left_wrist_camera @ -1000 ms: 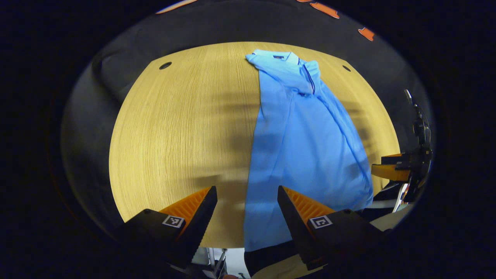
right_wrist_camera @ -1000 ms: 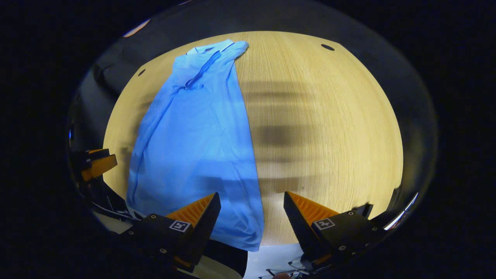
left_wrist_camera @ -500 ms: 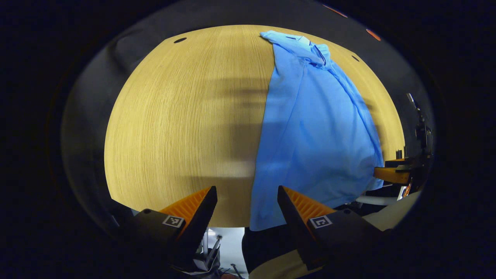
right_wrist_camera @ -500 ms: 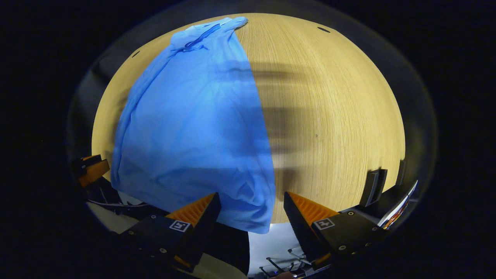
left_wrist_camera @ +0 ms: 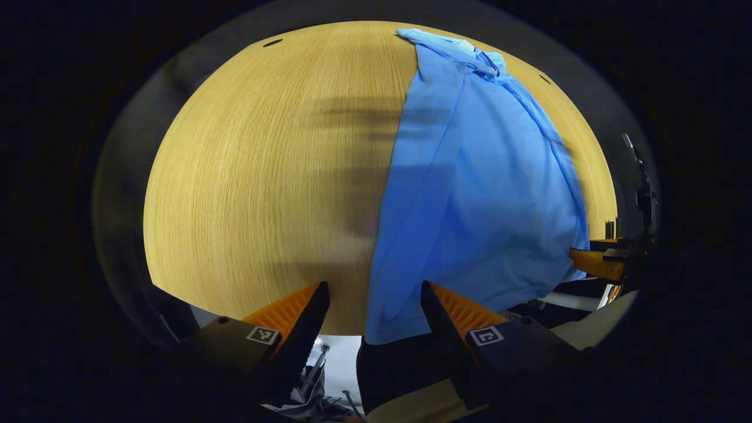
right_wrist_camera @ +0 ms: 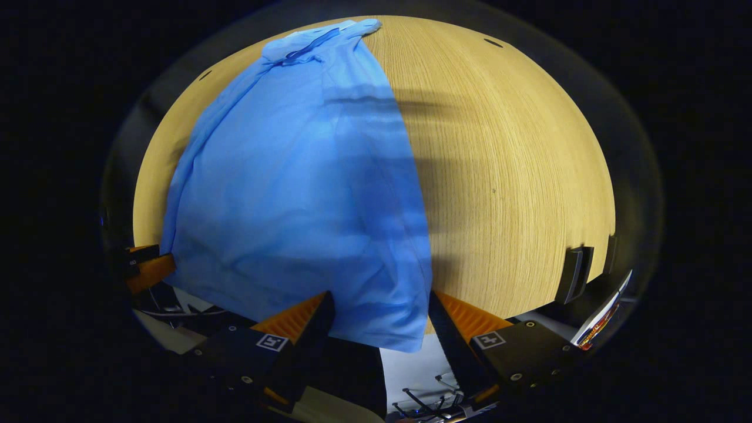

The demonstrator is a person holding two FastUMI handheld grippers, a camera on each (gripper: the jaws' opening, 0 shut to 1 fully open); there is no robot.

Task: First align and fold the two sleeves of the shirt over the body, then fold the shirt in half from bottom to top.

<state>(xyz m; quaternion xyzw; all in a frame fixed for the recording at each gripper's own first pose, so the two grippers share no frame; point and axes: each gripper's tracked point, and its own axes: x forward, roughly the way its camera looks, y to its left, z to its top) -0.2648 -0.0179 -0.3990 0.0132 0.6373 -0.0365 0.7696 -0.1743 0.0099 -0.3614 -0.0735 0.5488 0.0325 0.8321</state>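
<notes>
Both grippers have dropped closer to the near edge of the table (left_wrist_camera: 247, 176) since a second ago. Left gripper (left_wrist_camera: 375, 301) is spread wide, the shirt (left_wrist_camera: 470, 188) hem corner between its fingers at 6 o'clock, collar at 12. Right gripper (right_wrist_camera: 382, 310) is spread too, straddling the other hem corner.

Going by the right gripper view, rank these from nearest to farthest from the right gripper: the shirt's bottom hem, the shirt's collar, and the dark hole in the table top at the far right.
From the right gripper:
1. Bottom hem, lying between its open fingers at the table's near edge.
2. Collar and the hole, both at the far end of the table, collar to the left and hole to the right; too close to call.
</notes>
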